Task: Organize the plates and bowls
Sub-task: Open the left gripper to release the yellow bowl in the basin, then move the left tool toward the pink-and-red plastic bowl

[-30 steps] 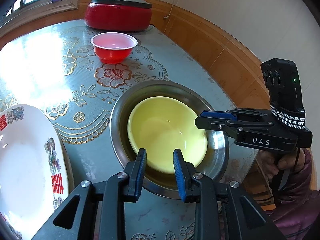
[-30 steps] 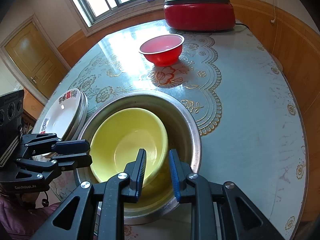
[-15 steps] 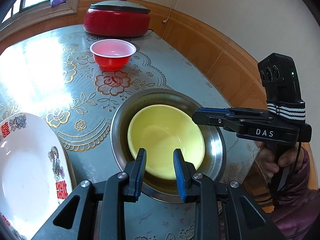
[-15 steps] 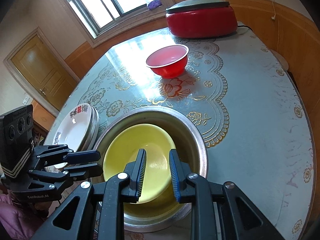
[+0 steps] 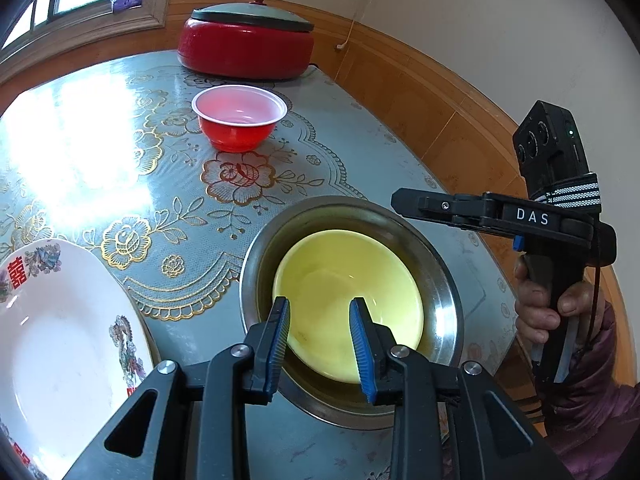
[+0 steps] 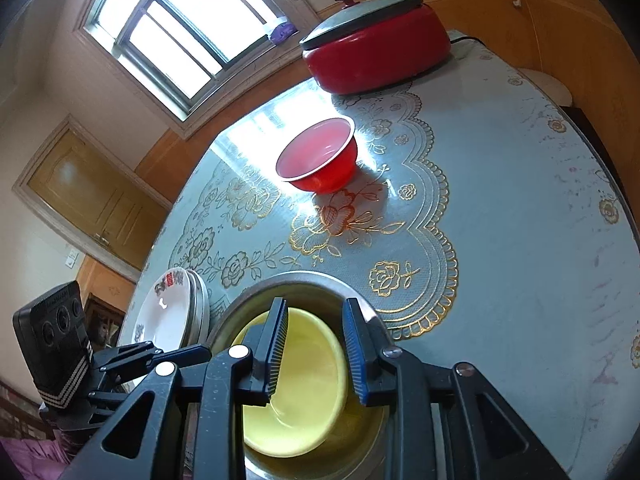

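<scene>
A yellow bowl [image 5: 348, 280] [image 6: 312, 380] sits inside a steel basin [image 5: 448, 288] [image 6: 304, 280] near the table's front edge. My left gripper [image 5: 319, 306] hovers over the bowl's near rim, its jaws opening with nothing between them. My right gripper [image 6: 315, 308] is above the same bowl from the other side, its jaws also opening and empty. In the left wrist view the right gripper [image 5: 404, 202] hangs over the basin's far right rim. A red bowl [image 5: 239, 122] [image 6: 320, 160] stands alone mid-table. A stack of white patterned plates [image 5: 60, 320] [image 6: 168, 312] lies left of the basin.
A red electric pot [image 5: 246, 46] [image 6: 376, 48] with a grey lid stands at the table's far edge near the wall. A person's hand [image 5: 536, 304] grips the right handle. Bare flowered tablecloth [image 6: 520, 220] spreads to the right of the basin.
Both pairs of jaws have widened a little. The right gripper has rolled and pulled back, so the bowl sits lower in its view. The left gripper has barely moved.
</scene>
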The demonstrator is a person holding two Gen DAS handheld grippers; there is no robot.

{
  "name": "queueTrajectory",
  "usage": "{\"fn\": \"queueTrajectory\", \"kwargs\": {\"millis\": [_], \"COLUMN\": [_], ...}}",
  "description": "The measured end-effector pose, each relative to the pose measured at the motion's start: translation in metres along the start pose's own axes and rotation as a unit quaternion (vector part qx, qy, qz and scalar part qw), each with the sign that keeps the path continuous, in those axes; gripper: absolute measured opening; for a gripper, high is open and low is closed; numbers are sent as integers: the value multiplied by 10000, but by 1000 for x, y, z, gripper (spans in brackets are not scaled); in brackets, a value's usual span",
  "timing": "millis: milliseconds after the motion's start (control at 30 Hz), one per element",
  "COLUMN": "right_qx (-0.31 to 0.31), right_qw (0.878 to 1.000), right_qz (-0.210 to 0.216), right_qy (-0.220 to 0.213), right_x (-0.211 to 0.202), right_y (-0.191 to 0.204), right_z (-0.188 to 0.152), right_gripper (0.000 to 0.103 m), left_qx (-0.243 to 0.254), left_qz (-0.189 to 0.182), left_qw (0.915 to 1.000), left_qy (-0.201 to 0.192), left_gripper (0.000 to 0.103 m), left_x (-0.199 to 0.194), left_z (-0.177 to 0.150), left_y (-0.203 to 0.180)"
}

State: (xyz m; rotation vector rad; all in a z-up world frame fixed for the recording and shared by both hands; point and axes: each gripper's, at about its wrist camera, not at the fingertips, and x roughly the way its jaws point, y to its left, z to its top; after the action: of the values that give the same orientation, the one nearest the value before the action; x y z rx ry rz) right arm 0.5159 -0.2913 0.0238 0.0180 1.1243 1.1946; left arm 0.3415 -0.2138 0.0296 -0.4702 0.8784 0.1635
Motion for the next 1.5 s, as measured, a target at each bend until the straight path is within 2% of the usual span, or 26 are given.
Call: {"fn": "queueTrajectory", "kwargs": {"millis": [267, 733, 967, 1233, 1500], "right_qx": [363, 1248, 1244, 840, 586], "right_qw": [9993, 9912, 9901, 9937, 9936], "right_qz": [88, 435, 646, 721, 954], "right_qy": [-22, 34, 39, 165, 157], "right_x": [10, 29, 37, 53, 61], "right_y": [-17, -55, -53, -41, -35], "right_z": [13, 32, 50, 75, 99], "right_gripper": [35, 36, 36, 34, 34], "left_qx": [-161, -1076, -1402, -1554, -1637], "left_qz": [40, 101, 128, 201, 392], "left_qw": [9999, 9941, 9900, 9875, 9857], "left_qy": [-27, 50, -58, -167, -26], "left_gripper": [33, 35, 35, 34, 34], "left_x": [5, 13, 17, 32, 54], "left_z": [15, 44, 66, 97, 123], "left_y": [10, 52, 68, 84, 97]}}
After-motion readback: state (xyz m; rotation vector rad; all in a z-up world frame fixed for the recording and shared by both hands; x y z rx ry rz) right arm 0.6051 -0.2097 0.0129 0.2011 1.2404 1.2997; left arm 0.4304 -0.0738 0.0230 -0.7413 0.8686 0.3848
